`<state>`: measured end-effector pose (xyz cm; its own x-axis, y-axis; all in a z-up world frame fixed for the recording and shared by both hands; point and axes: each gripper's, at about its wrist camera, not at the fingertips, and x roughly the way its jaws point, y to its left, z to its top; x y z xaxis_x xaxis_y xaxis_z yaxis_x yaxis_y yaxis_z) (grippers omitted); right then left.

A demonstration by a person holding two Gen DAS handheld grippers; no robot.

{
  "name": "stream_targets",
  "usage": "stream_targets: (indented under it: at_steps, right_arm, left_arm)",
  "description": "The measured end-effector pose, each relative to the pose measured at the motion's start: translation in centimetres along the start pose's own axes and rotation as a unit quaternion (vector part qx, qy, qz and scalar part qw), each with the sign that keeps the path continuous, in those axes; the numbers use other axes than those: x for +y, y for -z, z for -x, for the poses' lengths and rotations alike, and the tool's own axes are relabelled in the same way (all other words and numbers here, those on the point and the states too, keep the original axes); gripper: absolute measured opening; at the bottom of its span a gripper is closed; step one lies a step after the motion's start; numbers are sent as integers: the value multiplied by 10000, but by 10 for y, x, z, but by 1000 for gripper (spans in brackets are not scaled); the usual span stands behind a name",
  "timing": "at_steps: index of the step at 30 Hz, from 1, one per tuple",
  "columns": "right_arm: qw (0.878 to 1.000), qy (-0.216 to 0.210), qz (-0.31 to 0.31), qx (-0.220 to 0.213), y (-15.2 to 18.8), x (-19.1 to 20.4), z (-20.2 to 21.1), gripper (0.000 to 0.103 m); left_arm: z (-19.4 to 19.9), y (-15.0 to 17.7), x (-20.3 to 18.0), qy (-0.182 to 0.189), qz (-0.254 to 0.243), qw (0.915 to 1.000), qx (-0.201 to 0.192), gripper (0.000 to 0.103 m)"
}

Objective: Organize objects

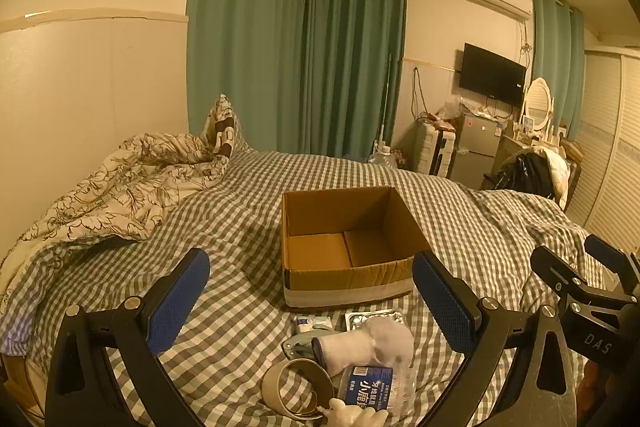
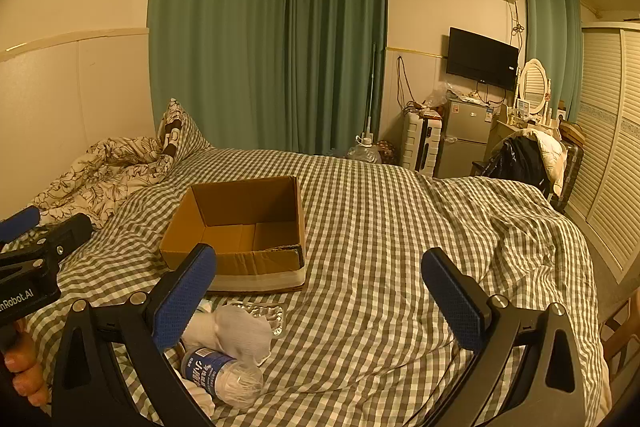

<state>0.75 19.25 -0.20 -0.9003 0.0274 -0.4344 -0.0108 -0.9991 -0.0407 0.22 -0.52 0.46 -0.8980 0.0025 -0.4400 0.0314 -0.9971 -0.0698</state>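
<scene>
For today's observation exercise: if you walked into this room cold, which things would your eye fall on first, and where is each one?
First, the open cardboard box, nothing visible inside, in the middle of the checked bedspread. Next, the small heap in front of it: a rolled white sock, a clear plastic jar with a blue label on its side, and a tape roll. Both the left gripper and right gripper hover open above, holding nothing.

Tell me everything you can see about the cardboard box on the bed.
The cardboard box is brown corrugated card, open at the top and empty, with the floor seams showing. A pale tape band wraps its base. It sits upright on the checked bedcover, just beyond the small items: a white sock, a foil blister pack and a plastic bottle. No gripper touches it.
</scene>
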Motion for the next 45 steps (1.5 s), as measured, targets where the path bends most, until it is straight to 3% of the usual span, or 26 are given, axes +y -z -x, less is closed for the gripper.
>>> stream_targets:
  at_steps: [45]
  right_arm:
    - [10000,-17,1,30,3,4,2,103]
  left_arm:
    - [-1,2,-5,53,-101,9999,67,103]
